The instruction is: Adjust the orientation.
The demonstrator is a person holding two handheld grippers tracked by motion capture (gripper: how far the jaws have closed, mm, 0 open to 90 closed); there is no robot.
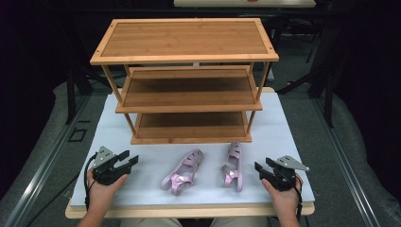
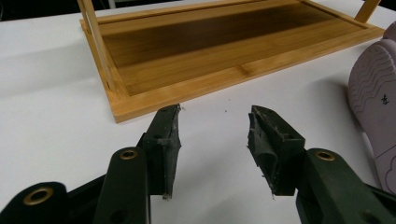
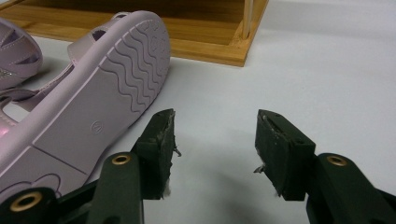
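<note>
Two pink sandals lie on the white table in front of a three-tier bamboo shoe rack (image 1: 189,90). The left sandal (image 1: 183,171) rests strap side up; the right sandal (image 1: 233,166) lies on its side, its ridged sole (image 3: 93,102) facing my right gripper. My left gripper (image 1: 131,158) sits at the table's front left, open and empty (image 2: 214,135), with a sandal's sole (image 2: 376,107) at its right edge. My right gripper (image 1: 259,166) rests at the front right, open with nothing between its jaws (image 3: 215,140), just right of the tipped sandal.
The rack's bottom shelf (image 2: 224,51) lies low just beyond the sandals, with upright posts (image 3: 248,18) at its corners. White tabletop (image 1: 293,137) stretches either side of the rack. The table's wooden front edge (image 1: 189,211) runs close to the hands.
</note>
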